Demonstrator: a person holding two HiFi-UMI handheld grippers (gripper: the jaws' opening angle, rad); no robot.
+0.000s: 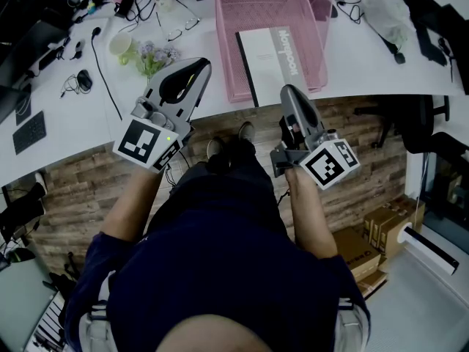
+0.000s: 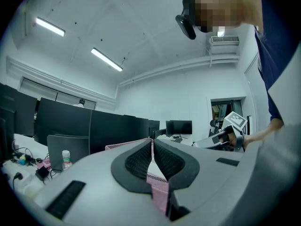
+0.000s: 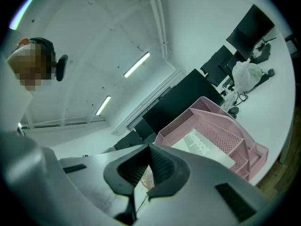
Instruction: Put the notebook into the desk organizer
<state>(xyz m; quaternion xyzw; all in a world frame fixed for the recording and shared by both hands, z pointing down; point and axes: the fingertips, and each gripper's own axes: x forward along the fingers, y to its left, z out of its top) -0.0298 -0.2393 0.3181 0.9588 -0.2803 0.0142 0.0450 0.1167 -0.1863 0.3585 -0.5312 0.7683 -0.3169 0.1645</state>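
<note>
A pink mesh desk organizer (image 1: 227,42) stands on the white desk, straight ahead of me. The grey-and-white notebook (image 1: 275,57) lies flat inside it, with one end sticking out over the front. My left gripper (image 1: 196,68) hovers at the desk's front edge, left of the organizer, its jaws shut and empty. My right gripper (image 1: 289,92) is shut on nothing just short of the notebook's near end. In the right gripper view the notebook (image 3: 200,147) rests in the organizer (image 3: 221,126) beyond the closed right gripper (image 3: 149,147). The left gripper view shows the left gripper (image 2: 152,141) shut, with the organizer (image 2: 123,145) behind it.
Left of the organizer stand a small bunch of flowers (image 1: 150,57) and a cup (image 1: 121,45), with glasses (image 1: 179,31), cables and a keyboard (image 1: 29,132) nearby. A white plastic bag (image 1: 388,13) lies at the right. A chair (image 1: 418,119) and cardboard boxes (image 1: 366,248) are on the floor.
</note>
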